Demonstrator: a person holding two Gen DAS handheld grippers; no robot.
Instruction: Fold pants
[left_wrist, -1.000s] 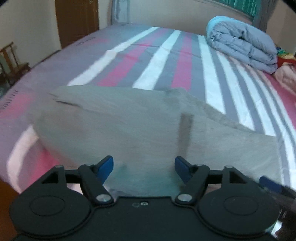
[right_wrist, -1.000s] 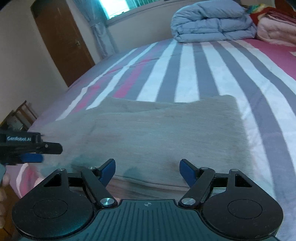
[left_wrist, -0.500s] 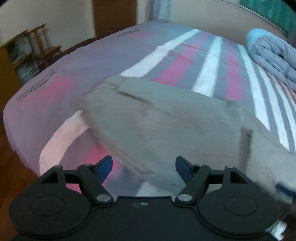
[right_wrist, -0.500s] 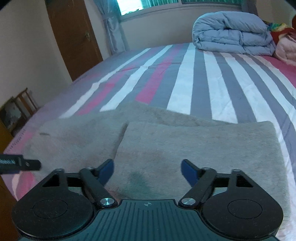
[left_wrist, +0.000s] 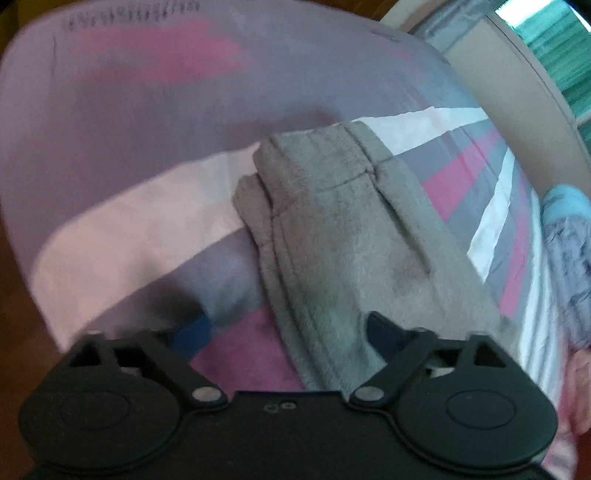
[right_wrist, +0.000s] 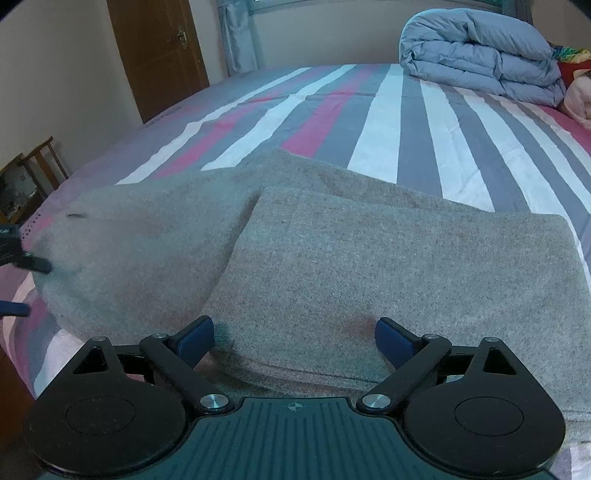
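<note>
Grey fleece pants (right_wrist: 332, 258) lie folded on the striped bed, one layer lapped over the other. In the left wrist view the pants' waistband end (left_wrist: 332, 206) lies near the bed's corner. My left gripper (left_wrist: 291, 332) is open, low over the pants' near edge, holding nothing. It also shows in the right wrist view at the pants' left end (right_wrist: 22, 254). My right gripper (right_wrist: 293, 339) is open just above the folded layer's near edge, empty.
The bed (right_wrist: 406, 110) has a pink, white and grey striped sheet. A folded blue-grey quilt (right_wrist: 480, 55) lies at the far right. A brown door (right_wrist: 159, 55) and a wooden chair (right_wrist: 40, 162) stand left of the bed. The bed's edge is close in front.
My left gripper has swung left and down to the waistband end at the bed's corner. My right gripper has drawn back and up slightly. Both stay open.
</note>
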